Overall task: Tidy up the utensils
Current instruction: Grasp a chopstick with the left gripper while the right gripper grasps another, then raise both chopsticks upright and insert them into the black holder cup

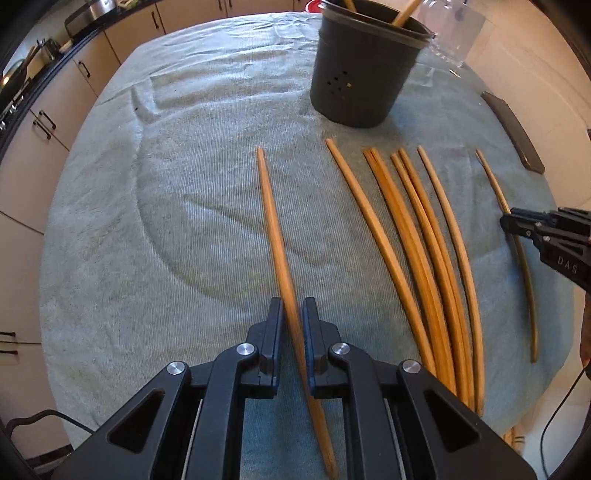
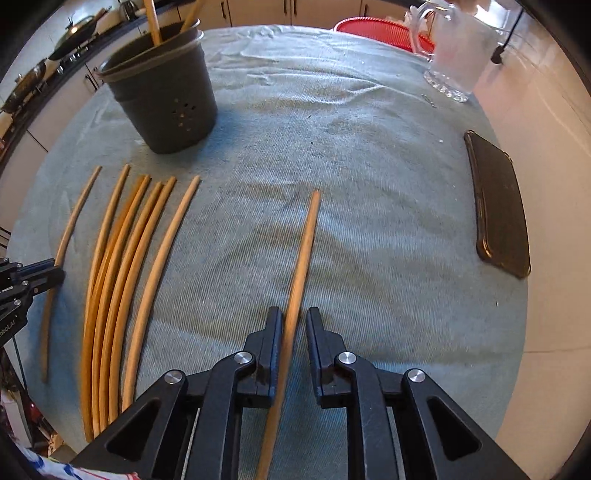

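Note:
Both views look down on a teal cloth (image 1: 166, 221). My left gripper (image 1: 292, 314) is shut on a single wooden chopstick (image 1: 271, 221) that runs away from me between its fingers. My right gripper (image 2: 294, 321) is shut on another chopstick (image 2: 304, 243), which lies close against the left pad. Between the two grippers, several more chopsticks (image 1: 424, 258) lie side by side on the cloth. A dark grey holder (image 1: 362, 74) stands behind them with two chopsticks upright in it. Each gripper also shows at the edge of the other view, the right gripper (image 1: 517, 225) and the left gripper (image 2: 51, 275).
A dark phone (image 2: 498, 206) lies near the cloth's right edge. A glass pitcher (image 2: 458, 48) stands at the far right corner, with a red basket (image 2: 380, 29) behind it. Kitchen cabinets (image 1: 48, 122) run along the left, beyond the table edge.

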`<state>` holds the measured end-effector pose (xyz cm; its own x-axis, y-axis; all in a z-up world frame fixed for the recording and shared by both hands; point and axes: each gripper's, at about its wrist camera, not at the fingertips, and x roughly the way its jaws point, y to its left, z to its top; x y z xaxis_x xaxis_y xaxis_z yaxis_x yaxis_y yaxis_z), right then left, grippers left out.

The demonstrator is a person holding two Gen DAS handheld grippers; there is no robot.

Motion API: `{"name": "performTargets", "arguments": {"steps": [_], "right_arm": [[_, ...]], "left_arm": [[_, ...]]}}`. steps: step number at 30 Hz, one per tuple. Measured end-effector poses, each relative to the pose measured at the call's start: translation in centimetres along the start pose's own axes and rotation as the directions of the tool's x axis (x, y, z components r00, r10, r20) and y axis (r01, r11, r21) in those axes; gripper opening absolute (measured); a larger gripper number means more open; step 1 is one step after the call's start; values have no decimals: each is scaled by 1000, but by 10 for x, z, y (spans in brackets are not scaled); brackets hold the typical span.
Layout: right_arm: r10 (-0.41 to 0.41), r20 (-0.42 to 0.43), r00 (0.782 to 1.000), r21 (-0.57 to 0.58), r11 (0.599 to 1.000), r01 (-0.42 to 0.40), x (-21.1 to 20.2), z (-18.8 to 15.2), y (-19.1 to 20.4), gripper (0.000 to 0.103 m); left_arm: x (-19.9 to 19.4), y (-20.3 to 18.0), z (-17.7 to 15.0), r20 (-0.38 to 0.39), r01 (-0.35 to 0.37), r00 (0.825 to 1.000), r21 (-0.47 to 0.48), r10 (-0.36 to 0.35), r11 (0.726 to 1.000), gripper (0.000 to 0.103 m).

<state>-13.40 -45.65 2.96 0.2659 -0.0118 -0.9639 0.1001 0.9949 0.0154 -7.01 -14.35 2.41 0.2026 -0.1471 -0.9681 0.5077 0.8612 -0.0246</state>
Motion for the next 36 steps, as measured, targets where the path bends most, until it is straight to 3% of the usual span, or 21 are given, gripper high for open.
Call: {"name": "performTargets", "arguments": {"steps": [7, 13, 18, 21, 26, 31, 36], "right_arm": [[0, -92, 996, -27, 1000, -3, 7, 27, 3, 15], [15, -89, 996, -20, 1000, -17, 11, 37, 0, 15], [13, -80, 997, -40, 999, -16, 12, 39, 1, 15], [8, -63, 998, -48, 999, -11, 5, 27, 4, 10], [40, 29, 999, -21, 999, -39, -6, 12, 3, 6], [126, 162, 979, 29, 991, -132, -31, -14, -1, 6], [141, 277, 951, 43, 986, -159, -57, -40, 6, 6]], "left_arm": [[5, 10, 19, -19, 20, 1000, -34, -21, 999, 10], [6, 17, 25, -18, 39, 999, -54, -40, 998, 10], [8, 12, 30, -36, 24, 999, 10, -24, 1000, 10], [7, 15, 29, -25, 32, 999, -9, -32, 999, 7], [-21, 17, 11, 111, 42, 993, -26, -39, 999, 6], [-64, 20, -16, 267, 49, 963, -33, -39, 998, 6], [-93, 16, -34, 367, 53, 930, -31, -38, 998, 6]]}}
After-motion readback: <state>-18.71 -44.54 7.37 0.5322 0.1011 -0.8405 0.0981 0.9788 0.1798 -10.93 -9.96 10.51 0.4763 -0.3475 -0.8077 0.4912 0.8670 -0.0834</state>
